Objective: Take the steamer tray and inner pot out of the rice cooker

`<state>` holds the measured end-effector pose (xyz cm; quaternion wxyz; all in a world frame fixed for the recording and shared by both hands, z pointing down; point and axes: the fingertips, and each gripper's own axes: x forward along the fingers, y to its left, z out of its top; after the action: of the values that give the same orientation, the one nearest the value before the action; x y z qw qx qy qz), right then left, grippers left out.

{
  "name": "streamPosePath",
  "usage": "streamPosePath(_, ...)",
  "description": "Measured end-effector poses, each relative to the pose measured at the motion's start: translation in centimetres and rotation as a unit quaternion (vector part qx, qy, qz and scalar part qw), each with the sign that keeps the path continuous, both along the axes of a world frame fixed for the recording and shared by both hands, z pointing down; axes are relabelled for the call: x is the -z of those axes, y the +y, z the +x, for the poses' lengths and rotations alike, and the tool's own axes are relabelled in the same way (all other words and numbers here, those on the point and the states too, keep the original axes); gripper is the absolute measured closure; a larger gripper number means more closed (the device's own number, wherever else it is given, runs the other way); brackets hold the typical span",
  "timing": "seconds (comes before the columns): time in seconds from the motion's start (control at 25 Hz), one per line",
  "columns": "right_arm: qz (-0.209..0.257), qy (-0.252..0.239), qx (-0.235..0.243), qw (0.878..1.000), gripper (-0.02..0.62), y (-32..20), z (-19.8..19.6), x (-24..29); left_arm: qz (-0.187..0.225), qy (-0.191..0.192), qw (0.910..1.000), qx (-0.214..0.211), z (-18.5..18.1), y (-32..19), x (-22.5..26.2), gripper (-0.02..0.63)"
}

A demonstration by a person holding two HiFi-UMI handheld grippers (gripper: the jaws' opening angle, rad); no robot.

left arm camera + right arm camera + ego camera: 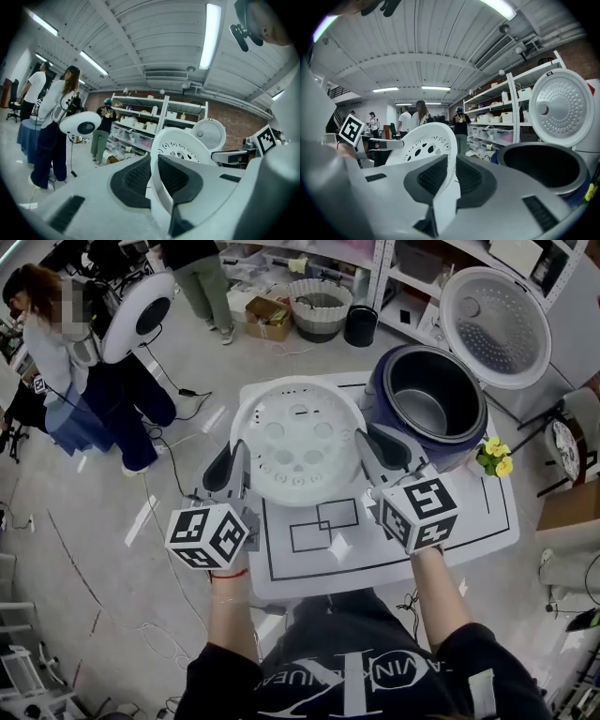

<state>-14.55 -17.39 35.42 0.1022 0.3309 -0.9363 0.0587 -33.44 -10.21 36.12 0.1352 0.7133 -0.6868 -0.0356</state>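
A white perforated steamer tray [298, 442] hangs above the left half of a small white table [394, 549], carried between both grippers. My left gripper [238, 461] is shut on its left rim and my right gripper [371, 448] on its right rim. In the left gripper view the tray's rim [180, 145] stands pinched between the dark pads of the left gripper [154, 164]. The right gripper view shows the tray [424, 145] clamped the same way by the right gripper [451, 166]. To the right stands the dark blue rice cooker [412, 448], lid [495, 326] open, with the grey inner pot [433, 395] inside.
Yellow flowers [495, 456] sit by the cooker on the table's right edge. Black rectangles [323, 524] are marked on the tabletop. People [66, 343] and a ring light [136, 315] stand at the left. A basket [321, 307], a black bin [361, 324] and shelves lie behind.
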Motion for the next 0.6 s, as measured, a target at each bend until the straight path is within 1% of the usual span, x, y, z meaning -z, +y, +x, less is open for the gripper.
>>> streamPosePath(0.16, -0.035, 0.025, 0.013, 0.999, 0.543, 1.0, -1.4, -4.0, -0.046, 0.015, 0.9988, 0.012, -1.0, 1.5, -4.4, 0.558)
streamPosePath(0.32, -0.074, 0.052, 0.018, 0.996, 0.543, 1.8, -1.9, -8.4, -0.093, 0.036, 0.9949, 0.018, -1.4, 2.6, -8.8, 0.558)
streamPosePath(0.44, -0.1, 0.067, 0.016, 0.993, 0.543, 2.3, -1.7, -11.3, -0.118, 0.048, 0.9918, 0.016, -1.3, 3.2, -11.5, 0.558)
streamPosePath(0.6, -0.132, 0.079, 0.015, 0.988, 0.541, 2.5, -1.6, -14.3, -0.148, 0.052, 0.9875, 0.011, -1.2, 3.2, -14.3, 0.558)
